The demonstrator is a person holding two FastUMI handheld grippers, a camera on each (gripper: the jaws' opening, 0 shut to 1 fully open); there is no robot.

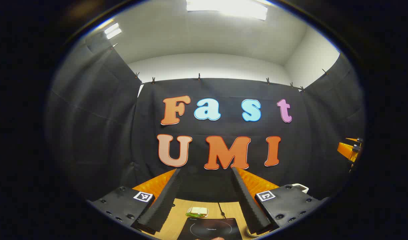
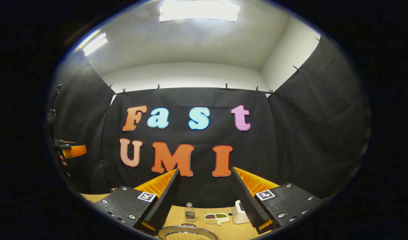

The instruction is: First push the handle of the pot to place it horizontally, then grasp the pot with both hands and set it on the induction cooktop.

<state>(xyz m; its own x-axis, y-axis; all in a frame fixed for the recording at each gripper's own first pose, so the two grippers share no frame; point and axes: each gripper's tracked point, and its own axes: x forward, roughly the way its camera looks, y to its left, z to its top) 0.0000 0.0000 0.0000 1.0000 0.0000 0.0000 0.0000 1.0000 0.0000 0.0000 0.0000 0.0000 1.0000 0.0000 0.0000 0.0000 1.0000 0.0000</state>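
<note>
A wooden table (image 2: 223, 230) is stretching toward the far wall. Both the left gripper (image 1: 205, 200) and right gripper (image 2: 205, 200) are hovering open and empty. The pot (image 2: 188, 234) is sitting near, below the right gripper; the cooktop (image 1: 212, 228) is lying below the left. Pushing the unseen handle blindly is risking tipping the pot.

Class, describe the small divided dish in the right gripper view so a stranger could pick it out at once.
Start at the wooden table below the black cloth wall. Between the open right gripper fingers, the divided dish lies flat, between a small clear bottle and a white box-like device. Unlike them, it is low, with compartments holding dark, green and pale contents.
</note>
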